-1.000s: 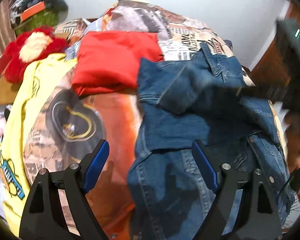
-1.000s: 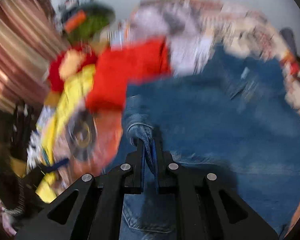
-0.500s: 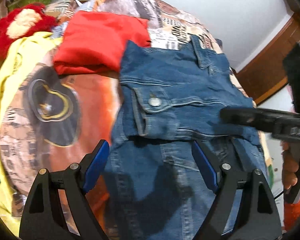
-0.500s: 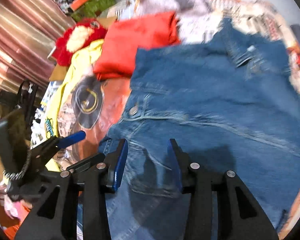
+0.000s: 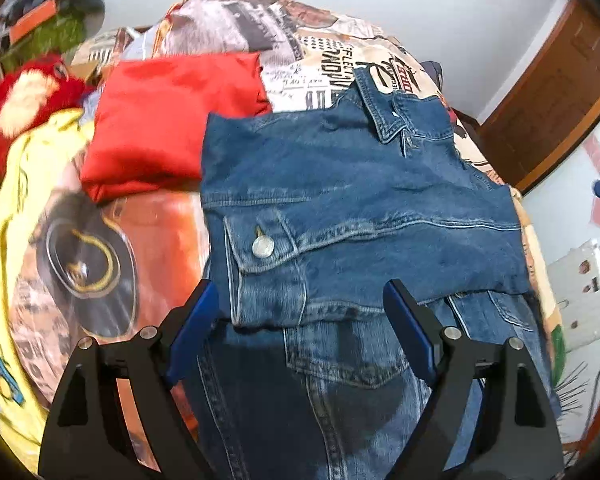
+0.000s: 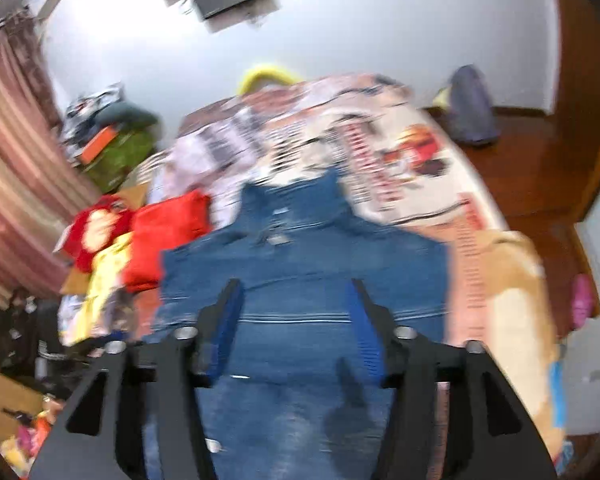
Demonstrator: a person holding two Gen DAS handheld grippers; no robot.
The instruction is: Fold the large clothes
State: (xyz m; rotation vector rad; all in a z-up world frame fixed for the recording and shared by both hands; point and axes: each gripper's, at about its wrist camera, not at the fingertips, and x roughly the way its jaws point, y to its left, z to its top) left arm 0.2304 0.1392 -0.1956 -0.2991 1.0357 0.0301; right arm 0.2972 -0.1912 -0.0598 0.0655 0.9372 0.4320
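A blue denim jacket point(image 5: 352, 200) lies on the bed, a sleeve with a buttoned cuff point(image 5: 262, 258) folded across its body. My left gripper point(image 5: 300, 300) is open and empty, hovering just above the jacket's near part. In the right wrist view the jacket point(image 6: 300, 264) lies spread out below, collar at the far end. My right gripper point(image 6: 294, 312) is open and empty, raised above the jacket's near part. That view is blurred.
A folded red garment point(image 5: 168, 120) lies left of the jacket on the printed bedcover point(image 5: 324, 56). A yellow garment point(image 5: 16, 208) and a red plush toy point(image 5: 20, 108) lie further left. A wooden door point(image 5: 560, 92) stands at the right, a striped curtain point(image 6: 12, 184) at the left.
My right gripper let go of the sleeve, opened and drew back and up. The sleeve now lies folded across the jacket. My left gripper stayed open.
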